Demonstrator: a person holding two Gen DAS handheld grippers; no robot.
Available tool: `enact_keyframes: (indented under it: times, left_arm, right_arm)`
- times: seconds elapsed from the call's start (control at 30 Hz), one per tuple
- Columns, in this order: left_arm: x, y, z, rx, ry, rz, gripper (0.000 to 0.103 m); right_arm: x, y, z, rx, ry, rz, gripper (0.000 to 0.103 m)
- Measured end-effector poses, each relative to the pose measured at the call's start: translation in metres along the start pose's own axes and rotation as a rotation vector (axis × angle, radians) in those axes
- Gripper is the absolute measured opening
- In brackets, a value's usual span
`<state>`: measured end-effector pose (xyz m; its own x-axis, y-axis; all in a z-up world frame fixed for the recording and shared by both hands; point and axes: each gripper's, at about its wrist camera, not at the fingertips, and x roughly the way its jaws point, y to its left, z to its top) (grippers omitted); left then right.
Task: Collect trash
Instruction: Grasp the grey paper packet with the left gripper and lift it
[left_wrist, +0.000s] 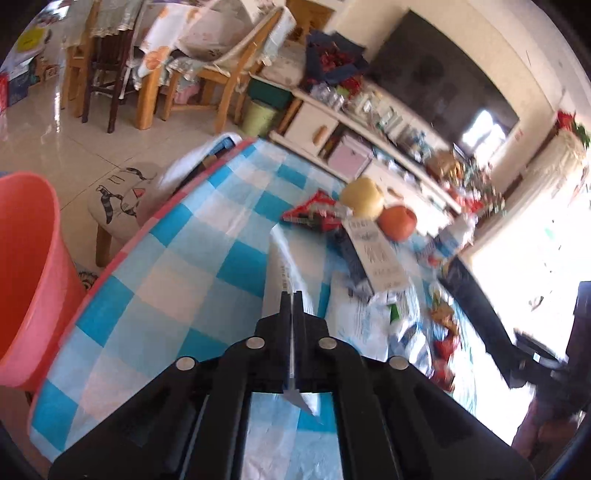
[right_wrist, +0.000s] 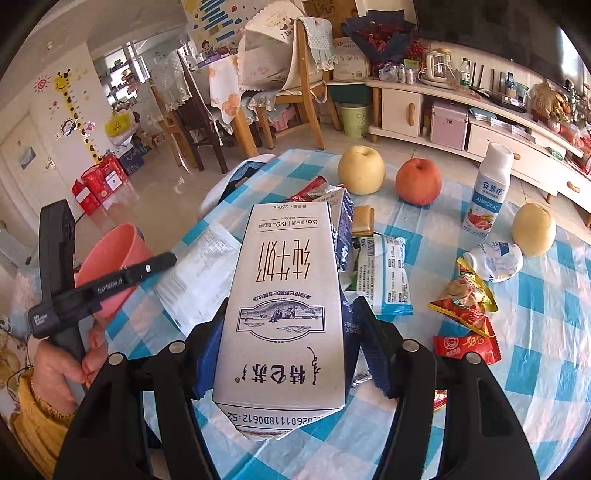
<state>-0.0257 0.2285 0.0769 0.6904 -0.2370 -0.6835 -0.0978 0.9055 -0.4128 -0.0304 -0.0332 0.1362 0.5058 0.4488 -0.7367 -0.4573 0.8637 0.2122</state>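
The left tongs (left_wrist: 291, 306) pinch a paper sheet (left_wrist: 280, 266); the right tongs (right_wrist: 291, 325) clamp the milk carton (right_wrist: 284, 295). Thin paper could slip before the pink bin (left_wrist: 26, 258).

Bright daylight; the left wrist view is motion-blurred, blown out white beyond the hand-held gripper's right. Right wrist view sharp. Fisheye bends and darkens both edges.

Home living-dining room: wooden chairs (right_wrist: 295, 92), TV cabinet (right_wrist: 461, 110), giraffe wall sticker (right_wrist: 70, 107).
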Motion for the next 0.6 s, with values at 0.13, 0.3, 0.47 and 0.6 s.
enact_keyframes:
  times: [0.13,0.3,0.47,0.6]
  left_arm:
    - [0.011,0.0,-0.006,0.087,0.062,0.049,0.004]
    - [0.021,-0.019,-0.02,0.29,0.099,0.123,0.069]
    - [0.046,-0.032,-0.037,0.42,0.17,0.229,0.076]
    - [0.059,-0.036,-0.043,0.466,0.194,0.268,0.083]
  right_arm:
    - [0.006,0.009,-0.001,-0.015,0.015,-0.016,0.065]
    - [0.009,0.01,-0.003,-0.019,0.024,-0.037,0.065]
    - [0.01,0.006,-0.003,-0.01,0.031,-0.04,0.065]
    - [0.01,0.005,-0.002,-0.016,0.031,-0.037,0.065]
